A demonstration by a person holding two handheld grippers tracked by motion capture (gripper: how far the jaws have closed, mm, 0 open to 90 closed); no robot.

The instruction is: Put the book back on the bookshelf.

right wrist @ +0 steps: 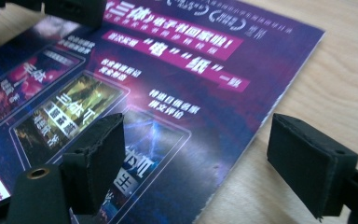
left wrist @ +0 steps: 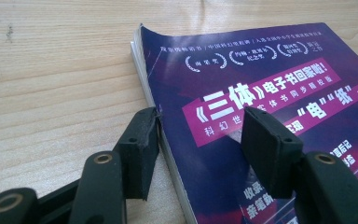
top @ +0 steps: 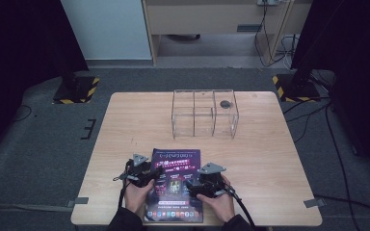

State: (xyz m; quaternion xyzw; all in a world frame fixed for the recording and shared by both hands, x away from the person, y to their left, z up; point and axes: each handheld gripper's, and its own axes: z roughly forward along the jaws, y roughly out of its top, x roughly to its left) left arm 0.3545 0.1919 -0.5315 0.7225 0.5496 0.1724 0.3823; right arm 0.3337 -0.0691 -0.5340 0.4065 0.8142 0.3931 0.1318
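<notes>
A thick book with a purple cover and white lettering [top: 178, 156] lies flat near the front edge of the wooden table [top: 270, 159]. My left gripper [top: 154, 173] is at the book's left edge. In the left gripper view the book [left wrist: 270, 70] has one open jaw on the table touching its page edge and the other over the cover, with the left gripper [left wrist: 203, 116] straddling that edge. My right gripper [top: 195, 185] straddles the book's right edge. In the right gripper view the right gripper [right wrist: 198, 126] is open, one jaw over the cover of the book [right wrist: 191, 74] and one over bare wood.
A clear box with several compartments [top: 204, 113] stands at the back middle of the table, with a small dark round thing [top: 225, 103] in its far right compartment. The person's hands rest at the table's front edge. The left gripper [right wrist: 74, 7] shows at the top left of the right gripper view.
</notes>
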